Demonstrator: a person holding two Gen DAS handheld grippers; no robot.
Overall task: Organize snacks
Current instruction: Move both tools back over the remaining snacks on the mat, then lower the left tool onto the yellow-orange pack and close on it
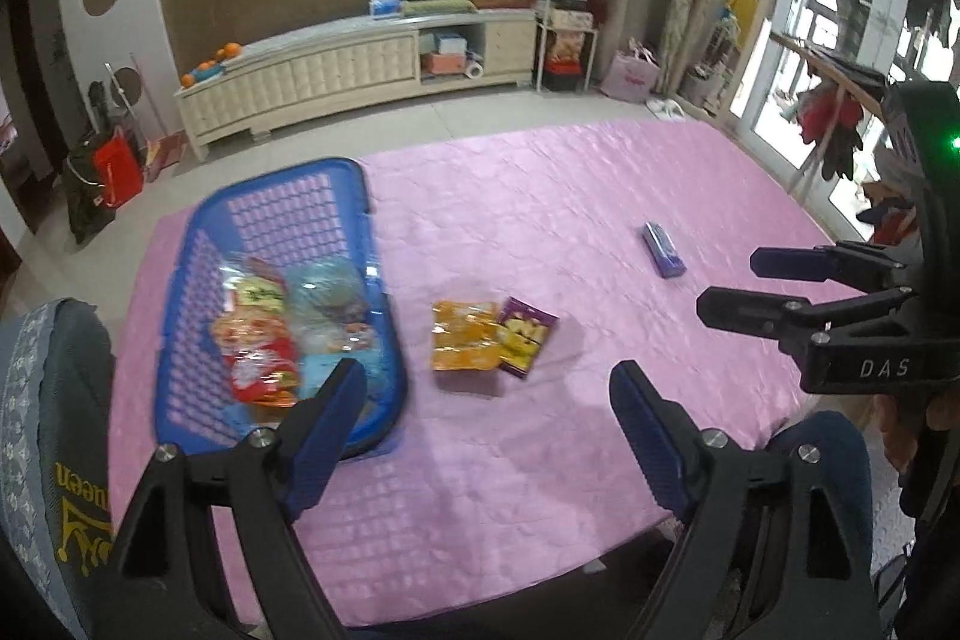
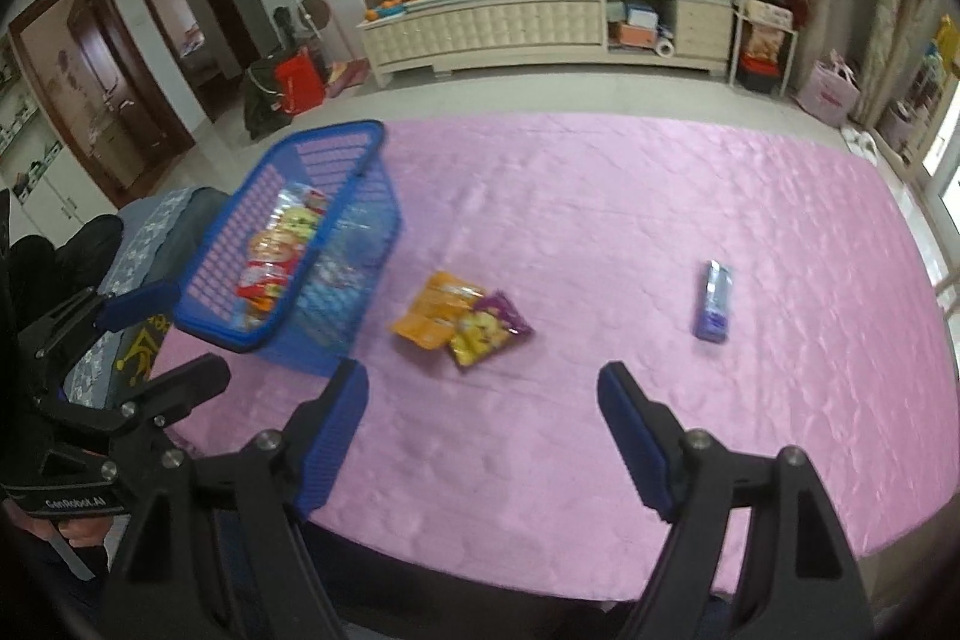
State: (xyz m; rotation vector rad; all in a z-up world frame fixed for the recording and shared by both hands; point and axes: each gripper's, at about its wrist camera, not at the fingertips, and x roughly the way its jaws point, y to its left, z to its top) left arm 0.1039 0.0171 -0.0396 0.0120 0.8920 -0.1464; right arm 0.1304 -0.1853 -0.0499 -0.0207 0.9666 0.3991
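Pink table cover (image 2: 600, 232) – blue basket (image 1: 354, 196) at left, holding several snack packs. Orange pack (image 1: 465, 334) touching purple-yellow pack (image 1: 527, 335) mid-table; blue bar (image 2: 713, 299) well apart, right. Left gripper (image 1: 489, 427), right gripper (image 2: 483, 427) – jaws wide, holding nothing.

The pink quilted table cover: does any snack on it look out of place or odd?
Yes. Three packets lie outside the blue plastic basket: an orange snack packet and a purple-and-yellow one overlapping each other near the middle, and a blue-purple wrapped bar alone toward the right. Nothing looks spilled or torn.
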